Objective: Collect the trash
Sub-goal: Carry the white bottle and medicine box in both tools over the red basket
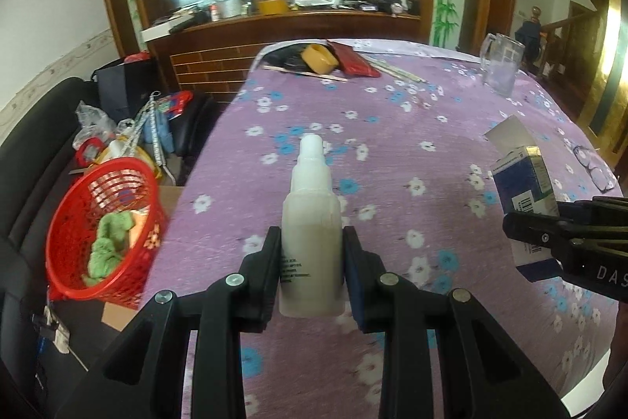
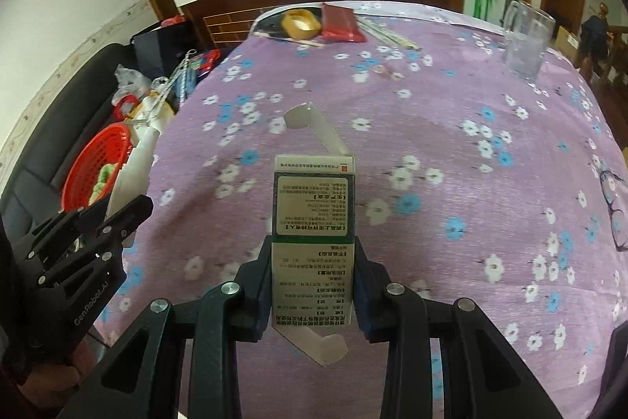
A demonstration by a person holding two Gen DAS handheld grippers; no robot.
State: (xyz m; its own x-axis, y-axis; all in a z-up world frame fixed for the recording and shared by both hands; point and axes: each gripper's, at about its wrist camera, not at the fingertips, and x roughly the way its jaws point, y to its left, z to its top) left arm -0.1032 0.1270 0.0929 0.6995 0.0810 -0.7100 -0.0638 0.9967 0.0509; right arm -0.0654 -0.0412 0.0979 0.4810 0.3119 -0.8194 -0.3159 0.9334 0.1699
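Room: a dining table [image 1: 392, 144] under a purple flowered cloth, a wooden sideboard behind its far edge, a black sofa along its left edge.
Dropper bottle [image 1: 312, 222]: white, translucent, its long axis running along the fingers, the capped tip pointing toward the table's far edge; it hangs above the cloth near the left edge.
Left gripper [image 1: 312, 262]: both pads clamped against the bottle's lower body, one on each side; held about level, pointing at the far edge.
Medicine box [image 2: 314, 242]: long axis also along the fingers, printed face up, both end flaps hanging open; it is above the near middle of the table.
Right gripper [image 2: 314, 285]: its jaws pinch the box by its two narrow sides, over the nearer half.
Red basket [image 1: 104, 226]: beyond the table's left edge, on the sofa side, with green cloth inside.
Left view only: the box [image 1: 526, 187] from the side, blue, with a barcode, and the right gripper [image 1: 549, 234] coming in from the right.
Right view only: the box's printed text, the left gripper [image 2: 129, 214] side-on at the left edge, the bottle [image 2: 133, 167] sticking out of it toward the basket [image 2: 98, 163].
Far edge: a yellow tape roll [image 2: 300, 23], a red pouch [image 2: 339, 22] just beside it, and a glass mug [image 2: 526, 38] at the far right corner.
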